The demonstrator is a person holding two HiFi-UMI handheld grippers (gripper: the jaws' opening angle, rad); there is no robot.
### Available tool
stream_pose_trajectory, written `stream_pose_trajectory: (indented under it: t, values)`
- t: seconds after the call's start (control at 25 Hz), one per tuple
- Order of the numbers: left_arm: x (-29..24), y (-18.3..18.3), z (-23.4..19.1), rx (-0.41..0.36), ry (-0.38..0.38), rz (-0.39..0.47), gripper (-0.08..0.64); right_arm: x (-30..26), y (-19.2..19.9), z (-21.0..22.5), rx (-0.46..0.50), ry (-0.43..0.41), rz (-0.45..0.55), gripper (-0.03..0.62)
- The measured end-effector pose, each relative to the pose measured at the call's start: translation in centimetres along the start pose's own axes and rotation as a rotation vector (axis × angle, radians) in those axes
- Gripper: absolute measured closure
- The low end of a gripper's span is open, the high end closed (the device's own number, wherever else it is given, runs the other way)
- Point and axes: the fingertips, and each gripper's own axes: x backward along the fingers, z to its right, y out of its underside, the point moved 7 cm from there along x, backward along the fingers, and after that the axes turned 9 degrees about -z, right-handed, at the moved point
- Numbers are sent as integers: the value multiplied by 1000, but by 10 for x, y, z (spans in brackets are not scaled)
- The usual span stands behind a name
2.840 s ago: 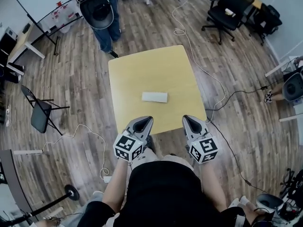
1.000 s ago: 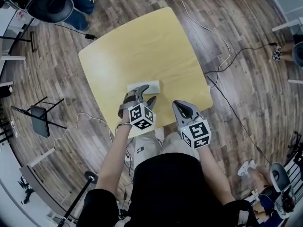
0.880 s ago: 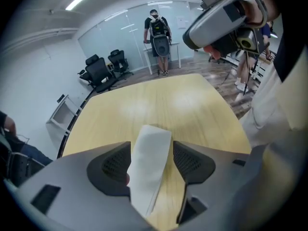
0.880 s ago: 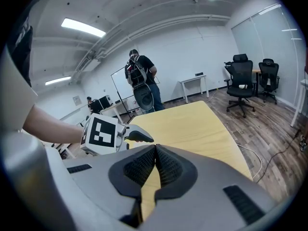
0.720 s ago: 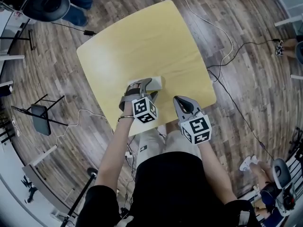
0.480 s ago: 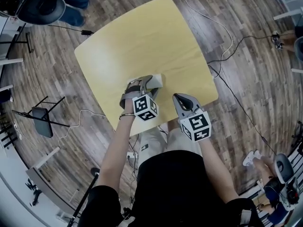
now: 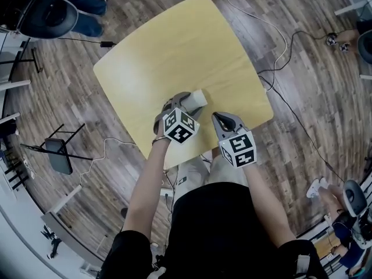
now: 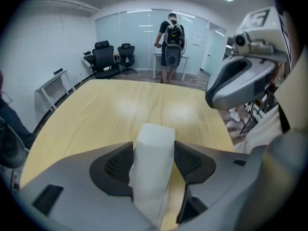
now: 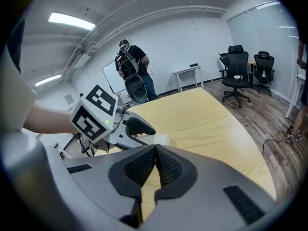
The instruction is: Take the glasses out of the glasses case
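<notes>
Head view: left gripper (image 7: pixel 183 102) down over white glasses case (image 7: pixel 197 99). Glasses case closed, flat on table (image 7: pixel 174 45), close to near edge. Right gripper (image 7: pixel 218 117) just beside, to right, apart from glasses case, above near edge strip. Wide bare tabletop beyond.

Left gripper view: jaws just been opening, now spread wide. Glasses case between pads, close on both sides, no squeeze visible. Open wood ahead up to far edge.

Right gripper view: jaws pressed together, nothing between. Left gripper and glasses case ahead, left. Table's right edge near, floor (image 9: pixel 269 114) past it.
</notes>
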Motion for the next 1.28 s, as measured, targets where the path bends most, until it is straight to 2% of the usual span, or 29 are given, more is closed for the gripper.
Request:
stream_pose_trajectory:
  t: [0.24, 0.48, 0.6, 0.8, 0.84, 0.88, 0.96, 1.16, 1.28]
  values:
    - [3, 0, -11, 149, 98, 13, 287, -10, -5, 0, -16, 22, -8, 575]
    - [10, -2, -33, 374, 222, 44, 293, -23, -8, 4, -57, 55, -37, 575]
    - [12, 3, -42, 457, 282, 67, 293, -32, -12, 6, -115, 62, -26, 574]
    - [11, 3, -52, 489, 345, 76, 293, -54, -24, 16, -203, 68, -13, 569]
    - [10, 4, -53, 495, 357, 80, 293, -57, -25, 17, -204, 69, -14, 521]
    - [10, 4, -53, 502, 367, 85, 293, -60, -27, 17, -193, 76, -15, 500]
    - [9, 5, -56, 509, 385, 93, 295, -66, -31, 16, -151, 103, -19, 546]
    - [7, 6, -60, 512, 417, 98, 296, -75, -38, 16, -149, 98, -10, 535]
    - [6, 7, -62, 517, 426, 103, 296, -79, -41, 14, -112, 104, -22, 538]
